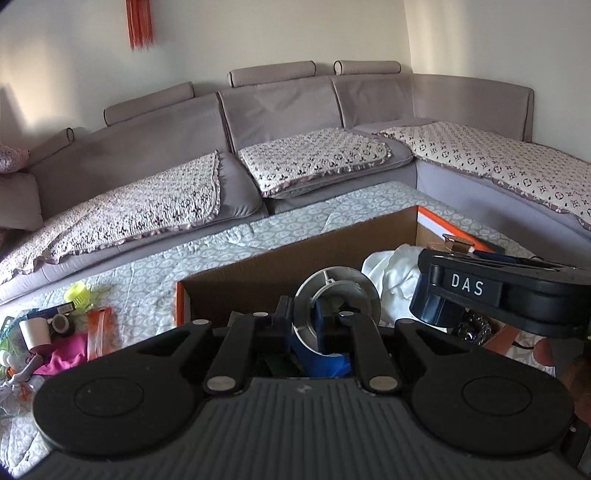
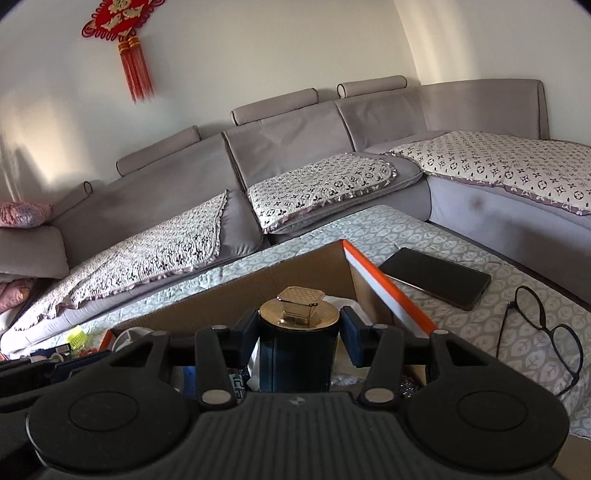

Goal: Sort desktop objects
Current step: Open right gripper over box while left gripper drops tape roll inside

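Clamped tight, the left gripper pinches the thin rim of a white round spool, which stands on edge between the blue pads just above the open cardboard box; what the spool carries is hard to make out, and the box floor below is mostly hidden by the gripper body. On the other side, the right gripper has its jaws about half apart and pressed on the sides of a dark cylindrical bottle with a gold faceted cap, held upright over the same box; the bottle's base is cut off behind the gripper. From the left wrist view the right gripper's housing crosses at the right edge, and its white lettering reads "DAS". A crumpled white cloth lies inside the box, partly covered. A heap of small items sits on the patterned table cover at the left edge, too jumbled to name beyond a yellow-green comb-like piece and a pink cloth. To the right of the box lie a dark phone and black eyeglasses. A grey sofa stands behind, with a red knot ornament on the wall, its gold characters unreadable.
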{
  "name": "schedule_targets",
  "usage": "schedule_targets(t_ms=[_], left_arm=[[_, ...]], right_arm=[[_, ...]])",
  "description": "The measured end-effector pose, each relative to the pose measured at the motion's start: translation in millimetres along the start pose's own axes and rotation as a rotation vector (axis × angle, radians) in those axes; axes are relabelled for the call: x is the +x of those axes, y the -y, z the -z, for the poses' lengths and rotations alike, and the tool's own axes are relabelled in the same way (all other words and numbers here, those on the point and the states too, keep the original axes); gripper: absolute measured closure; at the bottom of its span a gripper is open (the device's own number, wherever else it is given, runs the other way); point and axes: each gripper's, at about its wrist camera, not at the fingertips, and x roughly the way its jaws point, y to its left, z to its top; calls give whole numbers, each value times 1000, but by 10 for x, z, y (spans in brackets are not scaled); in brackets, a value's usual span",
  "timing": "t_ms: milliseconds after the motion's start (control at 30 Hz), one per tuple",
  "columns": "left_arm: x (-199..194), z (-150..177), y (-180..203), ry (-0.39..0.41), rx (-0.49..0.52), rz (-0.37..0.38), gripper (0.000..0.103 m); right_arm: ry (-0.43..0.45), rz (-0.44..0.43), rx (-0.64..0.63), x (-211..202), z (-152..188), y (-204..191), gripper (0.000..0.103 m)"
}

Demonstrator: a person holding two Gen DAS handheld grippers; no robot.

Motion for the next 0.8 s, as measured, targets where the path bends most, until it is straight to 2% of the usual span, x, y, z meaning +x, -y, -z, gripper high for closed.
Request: schedule_targets(t_ms=[100, 133, 167, 200, 233, 267, 333, 400, 433, 500, 800], left_arm=[[19, -23, 16, -22, -4, 9, 83], [13, -19, 15, -20, -3, 9, 75], [-4, -14, 19, -14, -3, 8, 59], [-18, -12, 16, -5, -1, 6, 50], [-47, -2, 17, 6, -1, 4, 32], [-22, -22, 1, 15, -4, 8, 20], [-35, -38, -14, 32, -12, 11, 16], [-37, -51, -35, 41, -9, 13, 8], [-52, -49, -30, 48, -9, 15, 0], [-54, -53, -61, 67, -8, 16, 0], [-81, -71, -66, 81, -6, 35, 0]], right_arm=[[-1, 8, -5, 8, 18, -2, 56], [0, 8, -7, 9, 21, 1, 56], [2, 6, -6, 9, 19, 4, 55], [4, 2, -5, 8, 25, 3, 54], [5, -5, -2, 9, 31, 1, 54], [7, -8, 0, 17, 14, -5, 52], [16, -17, 5, 7, 5, -18, 45], [34, -30, 9, -26, -14, -39, 35], [43, -34, 13, -42, -25, -44, 34], [58, -38, 25, -65, -42, -43, 26], [73, -49, 51, -91, -76, -48, 22]])
